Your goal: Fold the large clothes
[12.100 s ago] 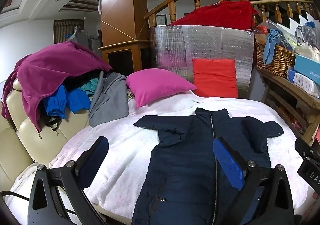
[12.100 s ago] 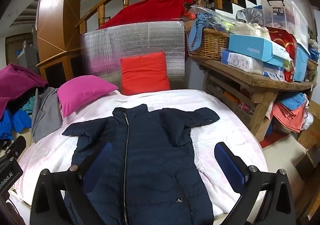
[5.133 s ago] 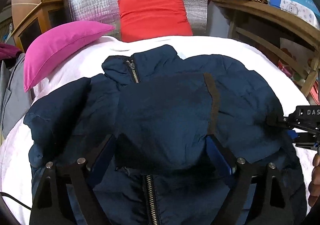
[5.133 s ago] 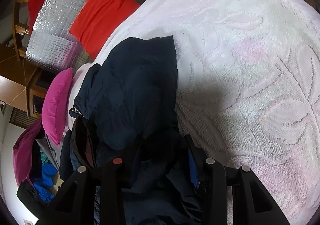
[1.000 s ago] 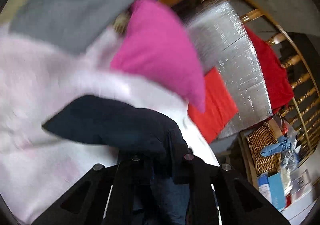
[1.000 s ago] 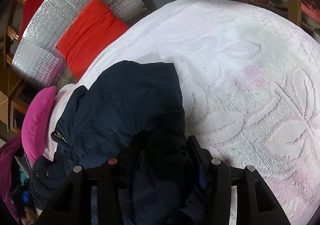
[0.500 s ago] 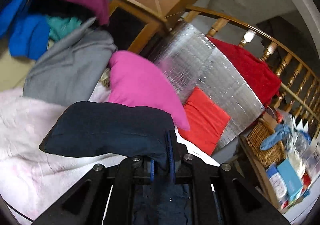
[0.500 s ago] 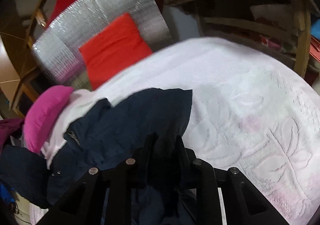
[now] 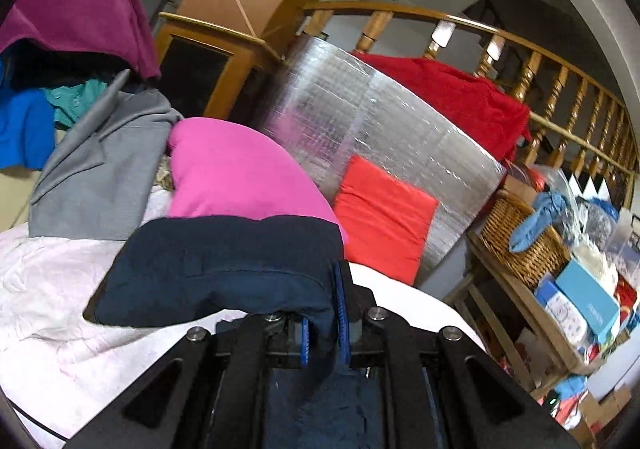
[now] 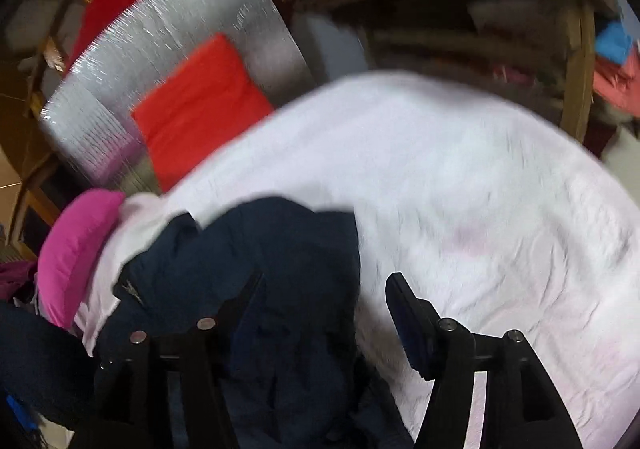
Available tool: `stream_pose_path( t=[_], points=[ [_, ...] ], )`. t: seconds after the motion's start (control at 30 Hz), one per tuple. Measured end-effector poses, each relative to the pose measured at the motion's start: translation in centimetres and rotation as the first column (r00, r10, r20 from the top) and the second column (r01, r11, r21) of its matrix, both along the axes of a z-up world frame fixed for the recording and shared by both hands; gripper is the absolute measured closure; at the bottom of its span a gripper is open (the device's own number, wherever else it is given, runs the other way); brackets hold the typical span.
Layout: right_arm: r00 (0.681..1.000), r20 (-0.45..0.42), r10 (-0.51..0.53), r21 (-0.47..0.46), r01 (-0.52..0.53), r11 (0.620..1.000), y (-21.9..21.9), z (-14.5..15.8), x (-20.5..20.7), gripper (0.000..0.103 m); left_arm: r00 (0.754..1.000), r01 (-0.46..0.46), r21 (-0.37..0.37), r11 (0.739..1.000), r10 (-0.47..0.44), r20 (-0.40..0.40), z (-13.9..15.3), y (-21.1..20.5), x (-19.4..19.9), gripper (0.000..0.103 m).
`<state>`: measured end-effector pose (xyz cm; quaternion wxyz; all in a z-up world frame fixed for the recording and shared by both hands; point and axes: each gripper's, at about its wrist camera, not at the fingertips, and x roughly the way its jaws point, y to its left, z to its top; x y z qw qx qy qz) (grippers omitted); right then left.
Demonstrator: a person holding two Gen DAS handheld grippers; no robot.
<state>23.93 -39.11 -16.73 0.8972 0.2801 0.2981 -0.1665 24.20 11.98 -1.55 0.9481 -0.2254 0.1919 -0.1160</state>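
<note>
The left gripper [image 9: 324, 333] is clenched on a fold of the navy jacket [image 9: 224, 273], holding it raised above the white bed cover [image 9: 52, 313]. The right gripper [image 10: 324, 313] has just been opening; its fingers stand released, the jacket [image 10: 280, 273] lying under the left one. Step in hand, as judged: folding the jacket's side inward. Next move: lay the raised fold across the jacket body, then release. Beyond the jacket, no writing is legible.

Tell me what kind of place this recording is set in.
Likely a lived-in home: a wooden stair railing, a bed-like surface under a white cover with a pink pillow, clothes heaped beside it.
</note>
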Motion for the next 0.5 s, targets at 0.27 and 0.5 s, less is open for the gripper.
stream_pose_path(
  t=[0.27,0.5],
  points=[
    [0.987,-0.139,0.086,0.117,-0.07,0.991,-0.7,-3.3,1.5,0.054,0.995,0.097,0.084,0.992,-0.098,0.003,-0.4,-4.9,-0.4,0.091],
    [0.989,-0.075,0.124,0.049,-0.121,0.992,0.7,-1.9,0.8,0.08,0.983,0.183,0.182,0.966,-0.184,-0.015,-1.3,-9.8,-0.9,0.091]
  ],
)
